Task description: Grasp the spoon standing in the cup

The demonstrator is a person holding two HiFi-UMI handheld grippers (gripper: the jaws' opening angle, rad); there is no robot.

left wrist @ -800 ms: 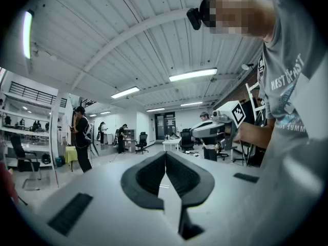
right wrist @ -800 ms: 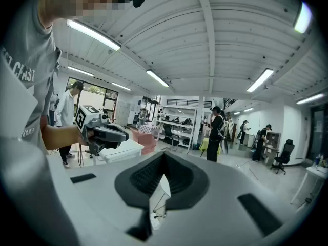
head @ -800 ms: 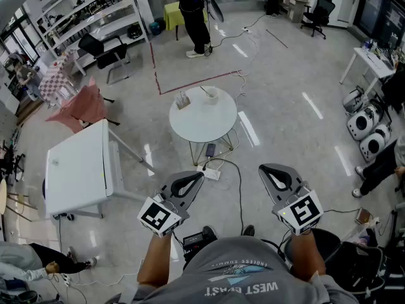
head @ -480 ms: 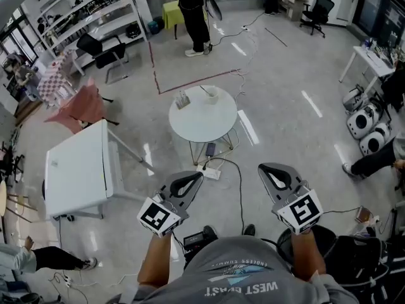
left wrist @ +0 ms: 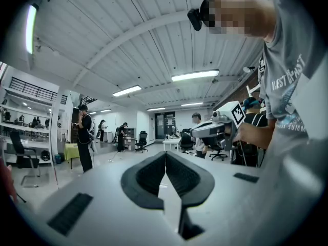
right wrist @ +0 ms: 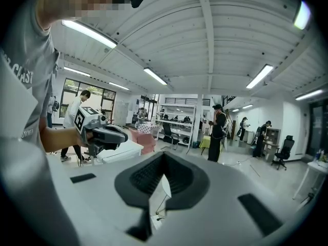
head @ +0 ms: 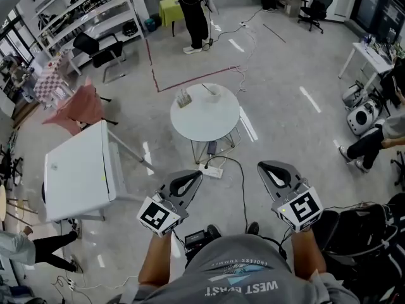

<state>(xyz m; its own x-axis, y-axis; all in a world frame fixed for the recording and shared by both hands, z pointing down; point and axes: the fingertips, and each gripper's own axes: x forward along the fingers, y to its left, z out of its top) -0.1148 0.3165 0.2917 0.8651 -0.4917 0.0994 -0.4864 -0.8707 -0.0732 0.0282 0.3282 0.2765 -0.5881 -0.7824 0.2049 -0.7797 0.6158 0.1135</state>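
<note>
Facing the spoon [head: 206, 89] in its cup [head: 213, 94] on the round table [head: 205, 120], upper centre, I held left gripper [head: 192, 180] and right gripper [head: 268, 171] pressed together, empty, well apart below; approach pending, jaws needing spreading

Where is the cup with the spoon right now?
Head view, upper centre: the cup stands at the far edge of the round white table, just right of a small holder.

The person's grey T-shirt [head: 243, 277] carries white print: "WEST COAST" in large letters, upside down in the head view, with a smaller "ENDLESS SUMMER" beside it. The left gripper view catches only "WEST" and "SUMM". The right gripper view catches only "AST".
</note>
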